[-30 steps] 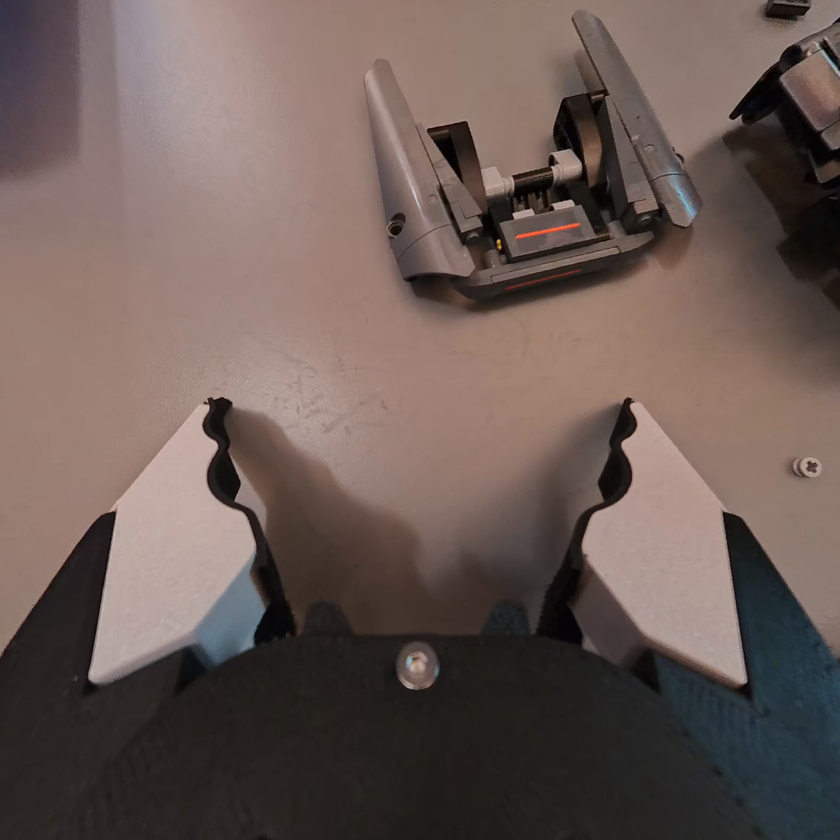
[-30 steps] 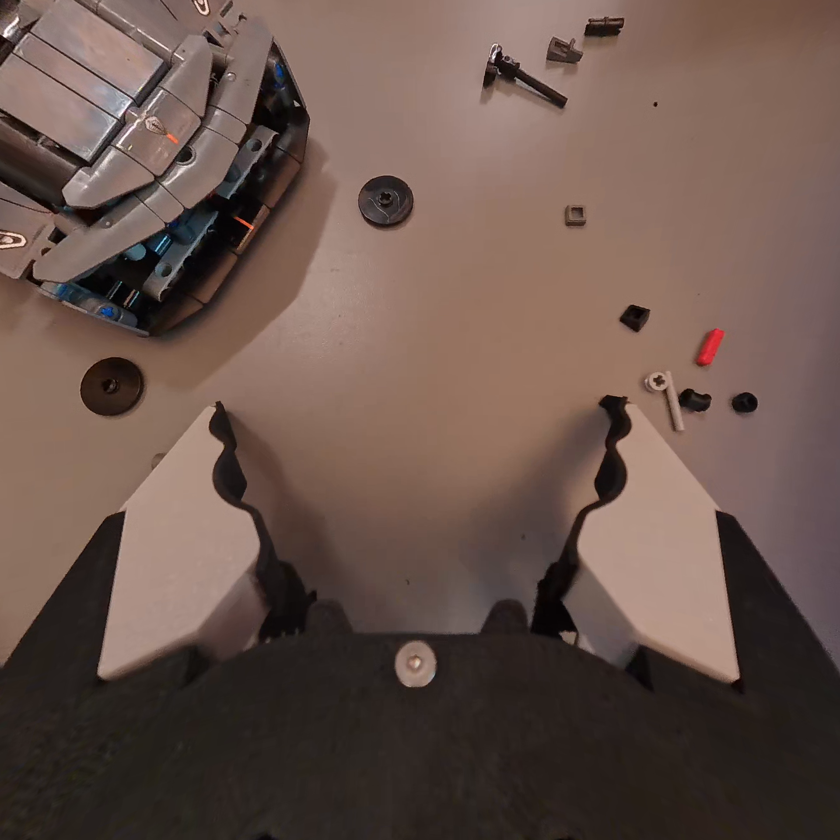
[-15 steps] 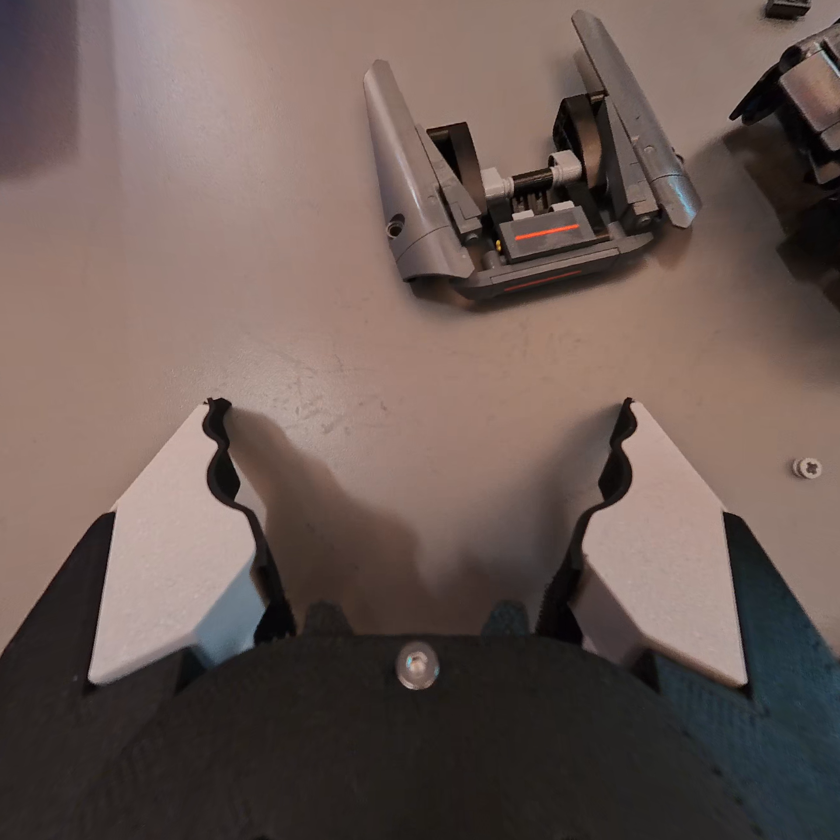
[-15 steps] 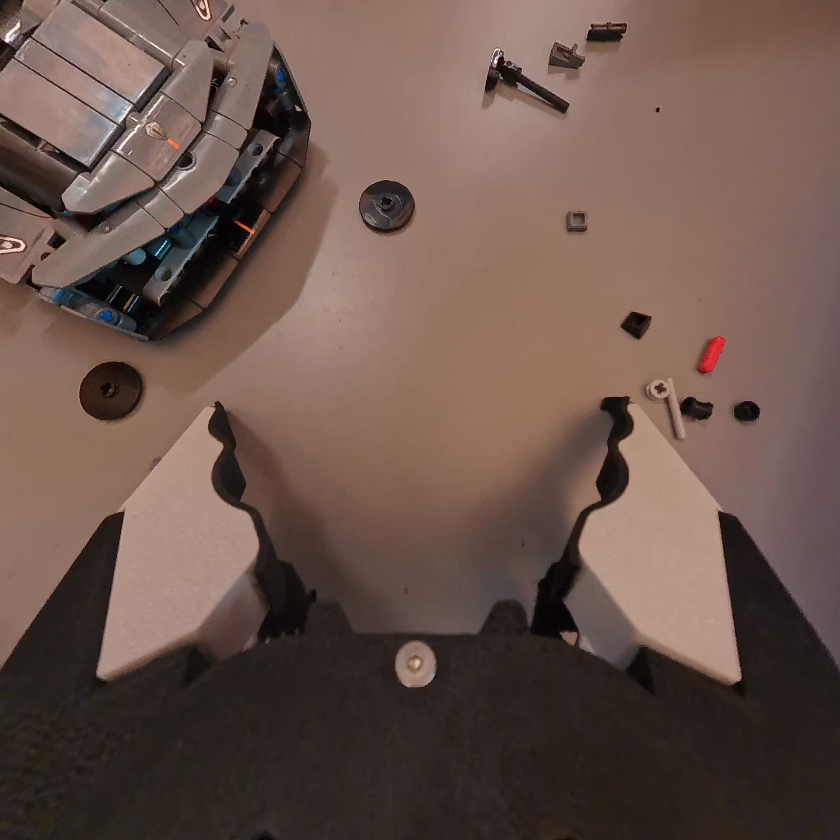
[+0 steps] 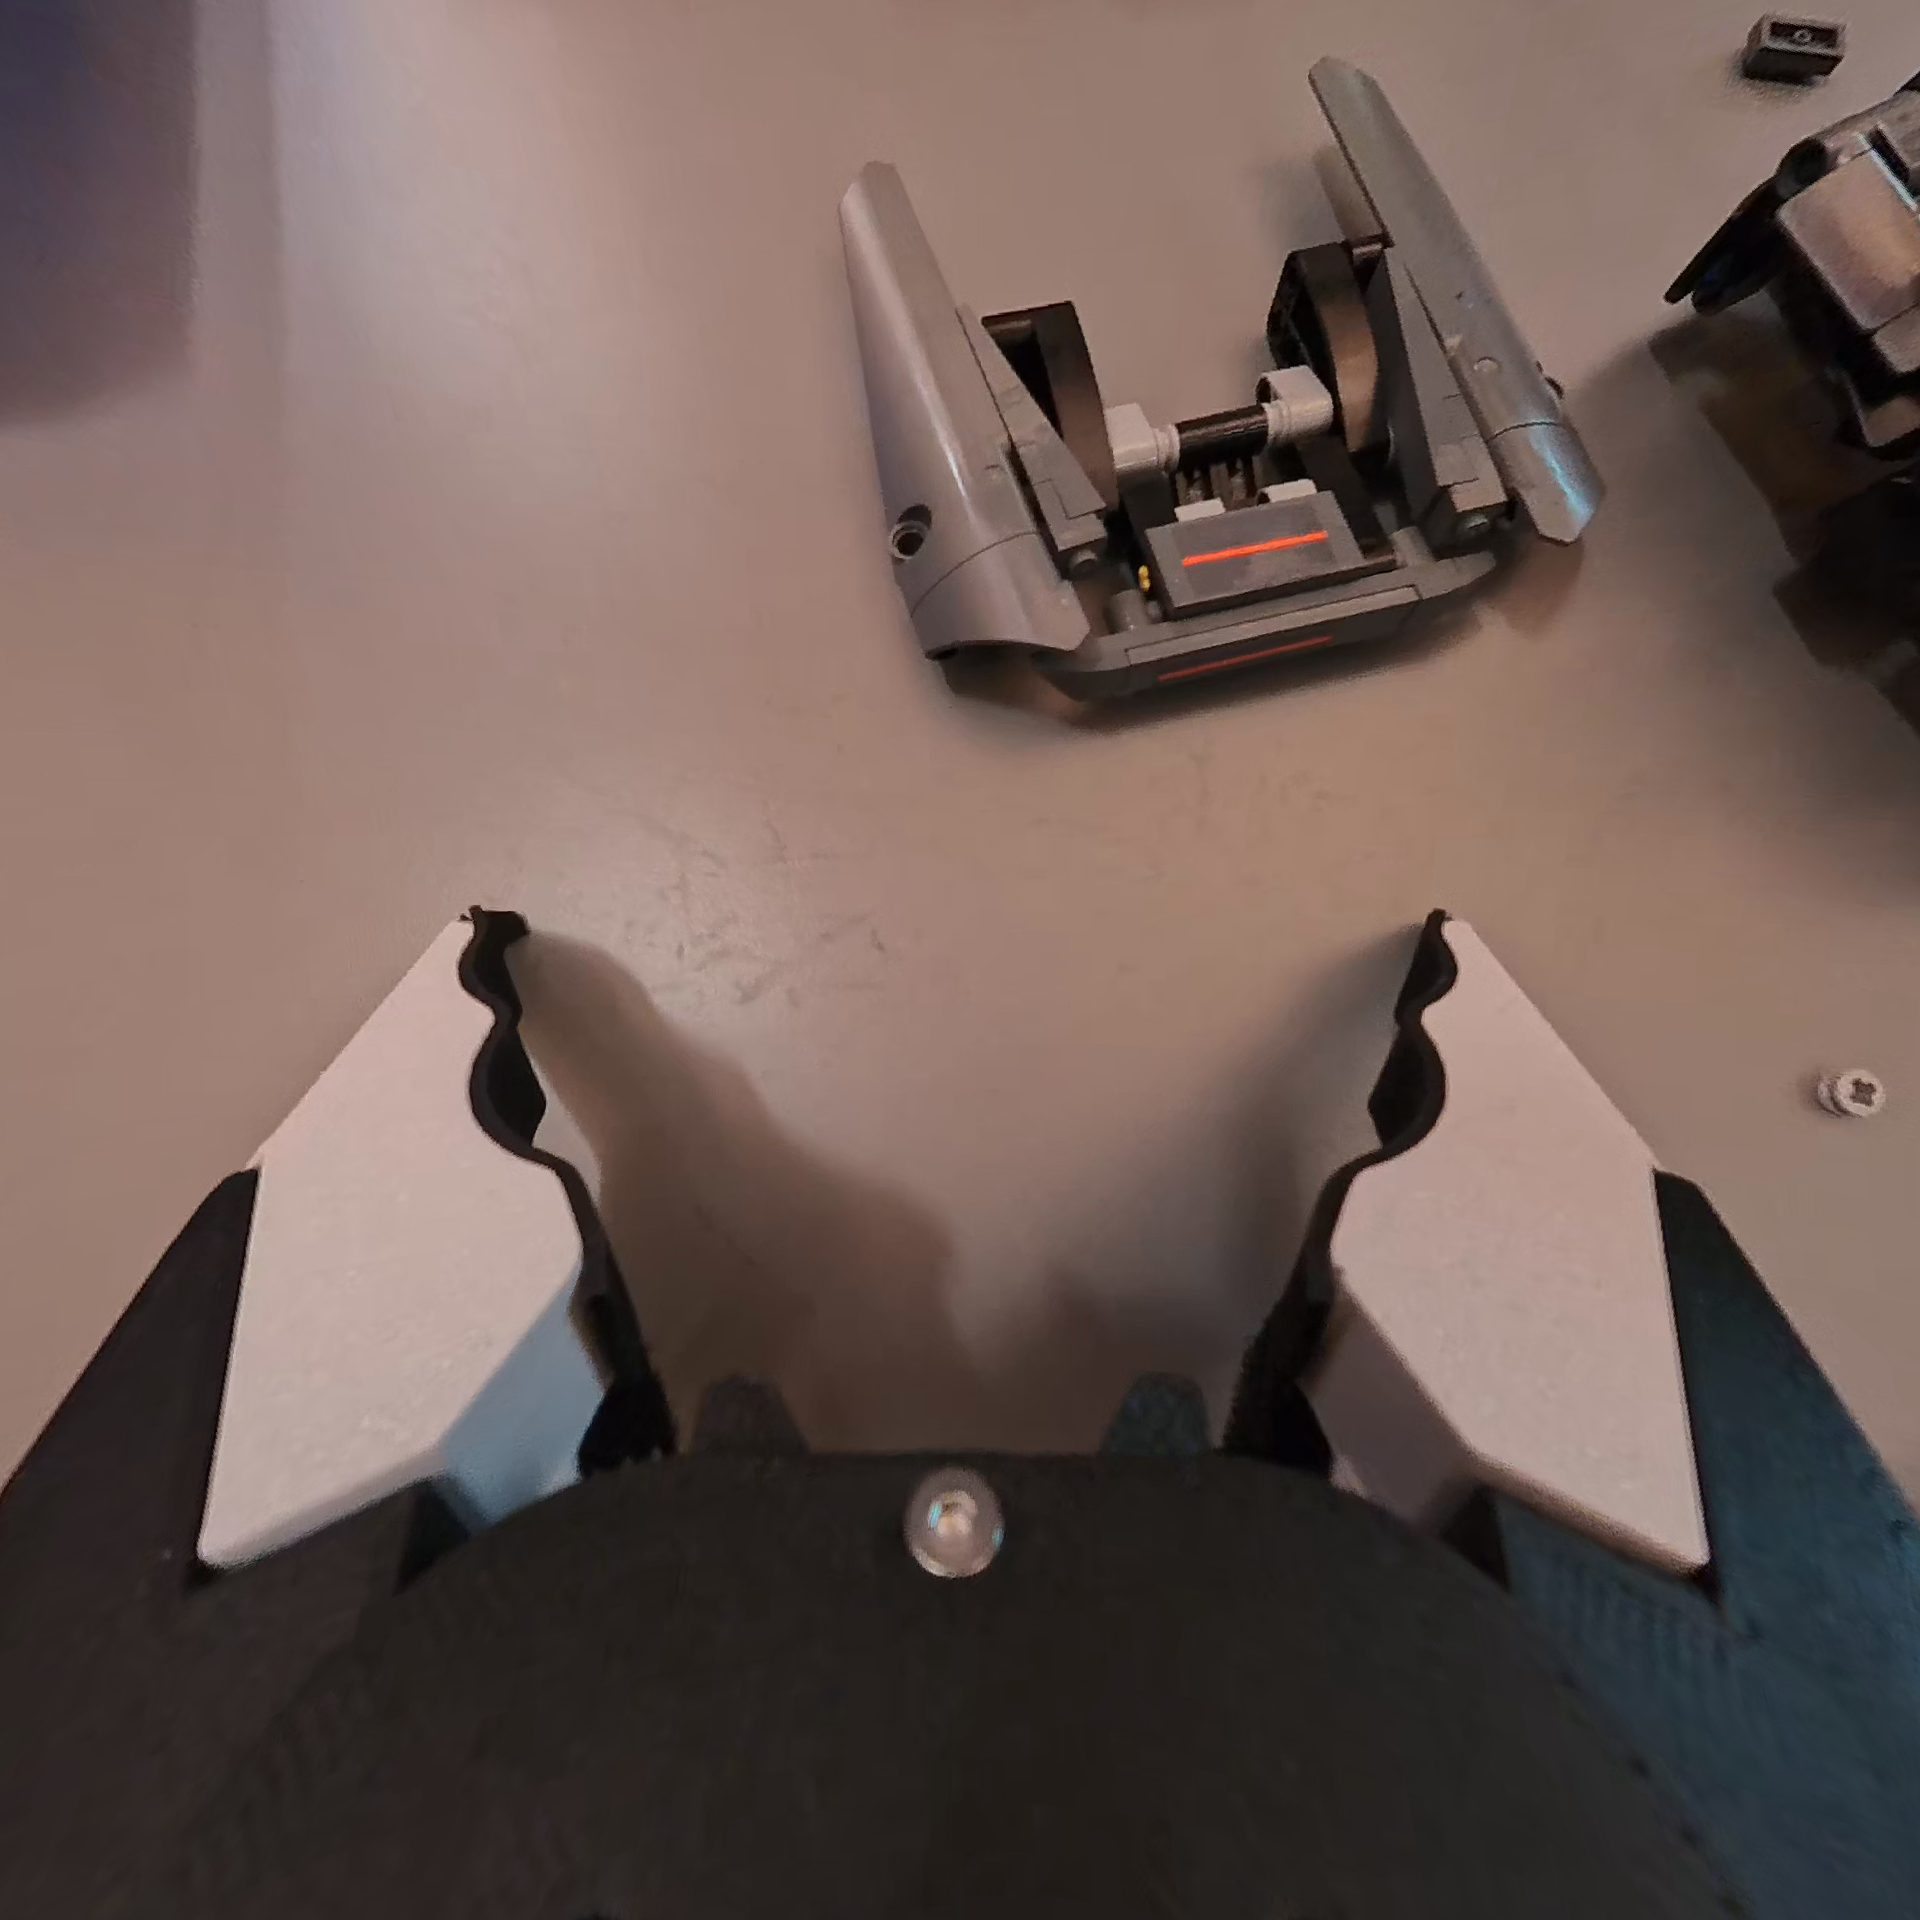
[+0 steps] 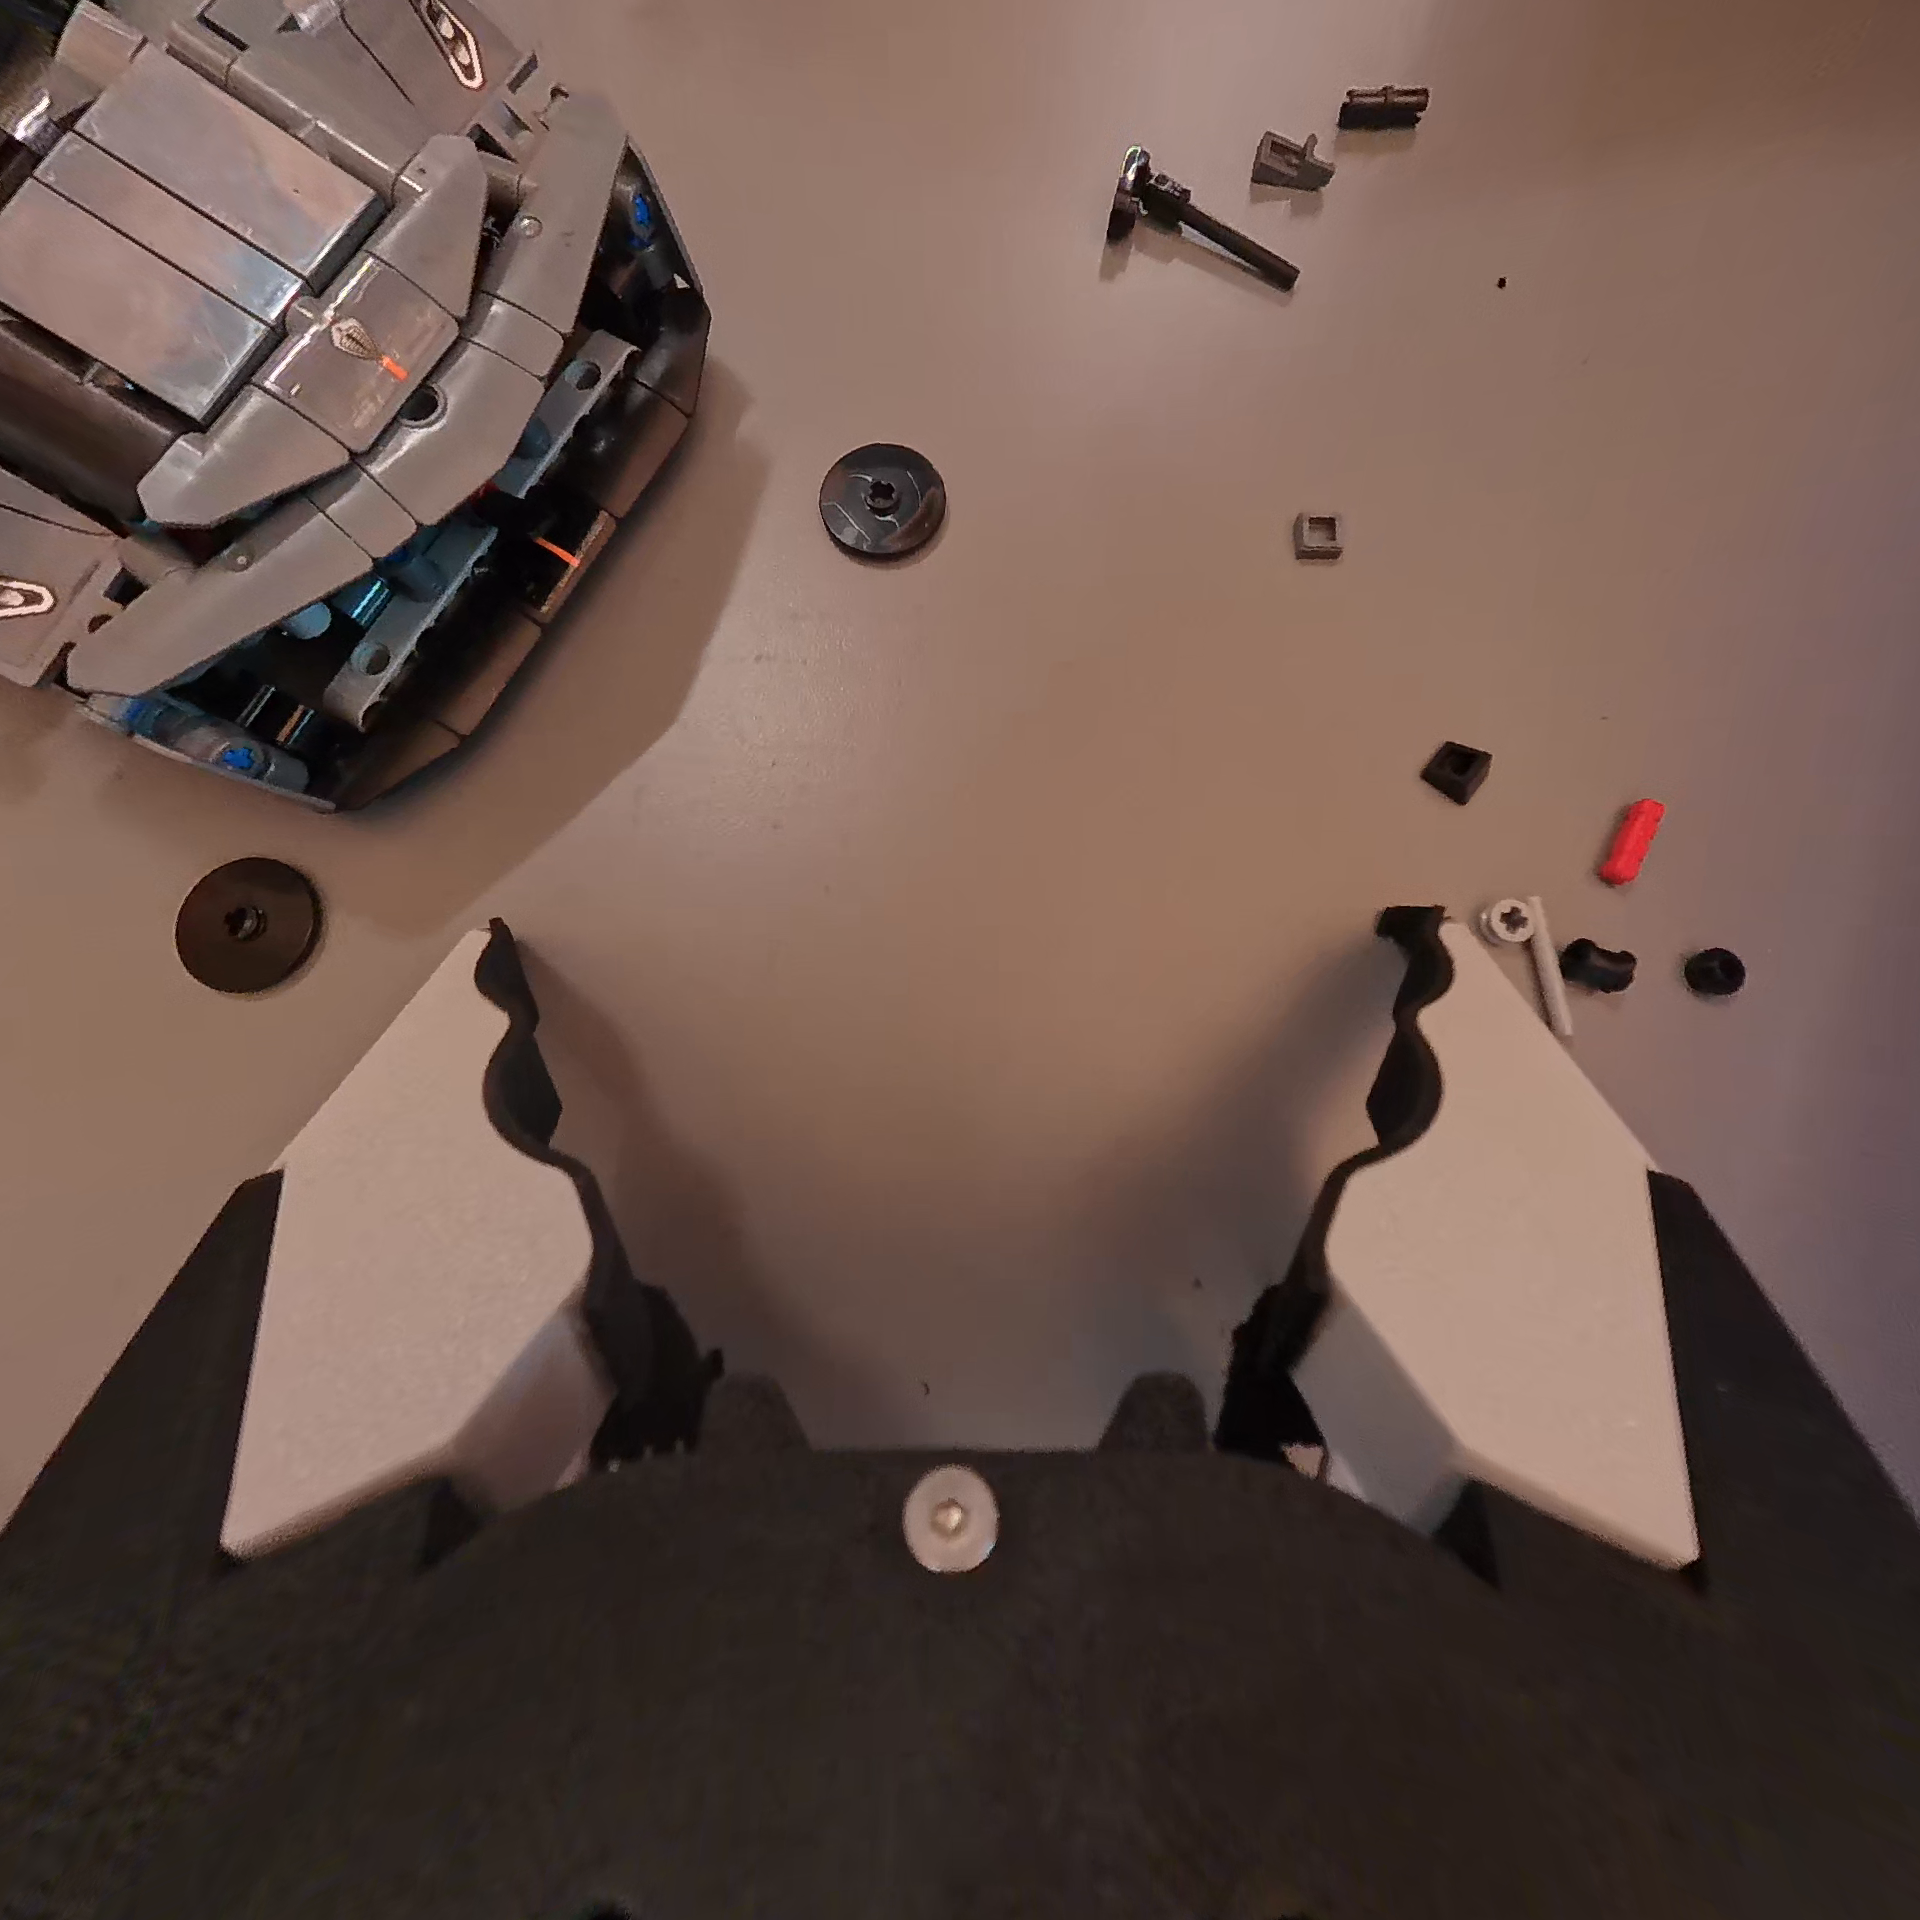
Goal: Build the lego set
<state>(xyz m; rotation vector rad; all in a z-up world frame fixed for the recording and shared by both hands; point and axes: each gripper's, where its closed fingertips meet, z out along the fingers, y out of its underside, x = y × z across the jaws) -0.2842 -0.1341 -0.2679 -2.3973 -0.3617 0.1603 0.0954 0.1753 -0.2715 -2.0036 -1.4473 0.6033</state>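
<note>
Two grippers hover over one matte grey table (image 5: 416, 644), each with two white wedge-shaped fingers lined with wavy black pads. The left gripper (image 5: 966, 920) is spread wide with nothing between its fingers; the right gripper (image 6: 961, 925) is likewise wide apart and empty, only bare tabletop showing between the tips

In the left wrist view, one rear sub-assembly (image 5: 1205, 457) lies at 12 to 1 o'clock, well apart from the fingertips: two long smooth grey curved fins flank a dark core with a black axle, light grey bushes and a glossy tile with a thin red stripe. At 3 o'clock a single small light grey round stud (image 5: 1851, 1093) sits alone. At 1 o'clock by the top edge is one small black brick (image 5: 1797, 64), and part of the car body (image 5: 1829, 239) enters at 2 o'clock

In the right wrist view, the car body (image 6: 301, 364) fills the 10 to 11 o'clock corner, glossy grey panels over blue pins and grey beams, casting a broad shadow. Two black round discs lie on the table: one disc (image 6: 883, 502) at 12 o'clock beside the car, the other disc (image 6: 247, 923) at 9 o'clock, near the left finger. Loose small parts scatter from 1 to 3 o'clock: one black pin with axle (image 6: 1195, 216), one grey clip (image 6: 1290, 161), one dark connector (image 6: 1382, 106), one grey square piece (image 6: 1317, 536), one black slope (image 6: 1457, 771), one red bar (image 6: 1631, 840), one light grey axle pin (image 6: 1527, 945) just beside the right fingertip, and two black round pieces (image 6: 1600, 964)
</note>
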